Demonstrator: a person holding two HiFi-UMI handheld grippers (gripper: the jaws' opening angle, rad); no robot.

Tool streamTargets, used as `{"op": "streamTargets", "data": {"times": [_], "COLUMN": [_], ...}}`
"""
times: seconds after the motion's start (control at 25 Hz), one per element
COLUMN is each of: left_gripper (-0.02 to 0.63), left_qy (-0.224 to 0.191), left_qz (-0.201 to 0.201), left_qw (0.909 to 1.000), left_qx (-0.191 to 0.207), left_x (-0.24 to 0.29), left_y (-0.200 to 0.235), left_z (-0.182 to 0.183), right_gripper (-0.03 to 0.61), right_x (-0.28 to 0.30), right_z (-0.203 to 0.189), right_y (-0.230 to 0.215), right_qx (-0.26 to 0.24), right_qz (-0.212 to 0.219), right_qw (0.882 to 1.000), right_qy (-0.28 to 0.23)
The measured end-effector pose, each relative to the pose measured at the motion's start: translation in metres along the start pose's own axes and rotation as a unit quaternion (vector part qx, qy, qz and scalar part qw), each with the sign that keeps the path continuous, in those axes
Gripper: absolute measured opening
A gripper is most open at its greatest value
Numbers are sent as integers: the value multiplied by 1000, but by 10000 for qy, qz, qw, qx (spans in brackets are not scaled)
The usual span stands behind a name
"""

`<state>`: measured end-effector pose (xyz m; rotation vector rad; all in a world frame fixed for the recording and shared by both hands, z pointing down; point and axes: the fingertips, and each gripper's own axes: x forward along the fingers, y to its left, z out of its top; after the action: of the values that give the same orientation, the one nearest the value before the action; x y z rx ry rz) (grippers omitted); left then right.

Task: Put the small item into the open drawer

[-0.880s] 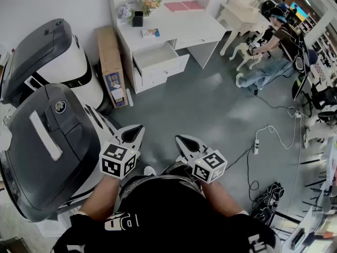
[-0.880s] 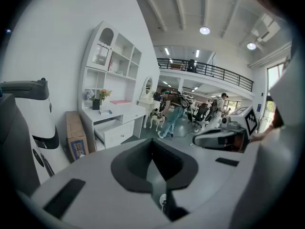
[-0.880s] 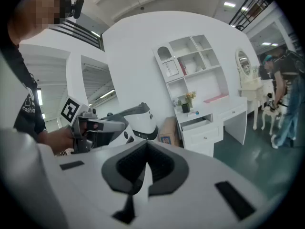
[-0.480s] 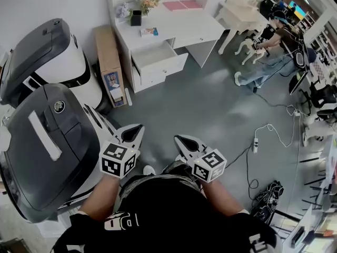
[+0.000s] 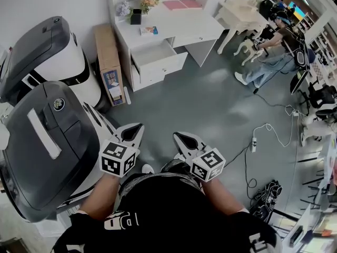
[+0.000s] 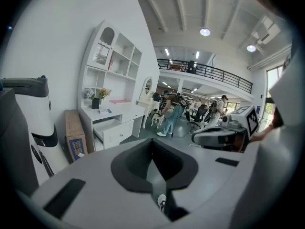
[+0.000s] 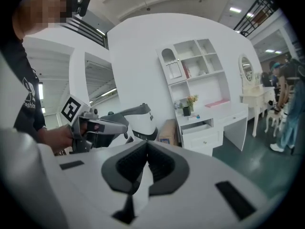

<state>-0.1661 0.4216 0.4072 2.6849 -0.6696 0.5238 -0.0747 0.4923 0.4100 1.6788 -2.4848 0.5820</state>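
A white desk (image 5: 184, 22) stands far ahead with its drawer (image 5: 155, 54) pulled open. A small flat box (image 5: 149, 30) lies on the desktop above the drawer, beside a black vase of flowers (image 5: 136, 18). My left gripper (image 5: 131, 132) and right gripper (image 5: 185, 139) hang side by side over the grey floor, close to my body and well short of the desk. Both are shut with nothing between the jaws. The left gripper view has its gripper (image 6: 152, 142) aimed toward the drawer (image 6: 107, 128). In the right gripper view, the gripper (image 7: 146, 144) faces the drawer (image 7: 198, 126).
Two big grey-and-white machines (image 5: 47, 141) (image 5: 42, 51) crowd the left side. A cardboard box (image 5: 110, 62) leans beside the desk. A power strip with cable (image 5: 254, 141) lies on the floor at right. A person (image 5: 274, 36) sits by a white dressing table (image 5: 239, 12).
Both grippers keep their places and stay shut. The desk and floor drift slightly up and left in the head view. The seated person's legs have shifted.
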Motion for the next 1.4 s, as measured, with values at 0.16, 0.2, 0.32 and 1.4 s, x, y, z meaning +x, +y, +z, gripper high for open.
{"op": "streamTargets", "data": {"times": [0.16,0.2,0.32,1.4], "left_gripper": [14,14,14,14], "left_qy": [7,17,24,266], "left_qz": [1,0,10,346], "left_qw": [9999,9998,9997,9987], "left_qx": [-141,-175,-227,-264], "left_x": [-3,-3,-1,123], "left_y": [4,4,6,66], "left_z": [-4,-5,-8,50], "right_gripper": [9,9,9,9], "right_x": [0,-1,-1,79], "right_z": [1,1,0,51], "right_y": [-3,-3,-5,-161], "right_qx": [13,21,56,393], "right_qz": [-97,-108,-116,-238], "right_qw": [10000,9999,9999,9989], "right_qy": [5,22,63,24]}}
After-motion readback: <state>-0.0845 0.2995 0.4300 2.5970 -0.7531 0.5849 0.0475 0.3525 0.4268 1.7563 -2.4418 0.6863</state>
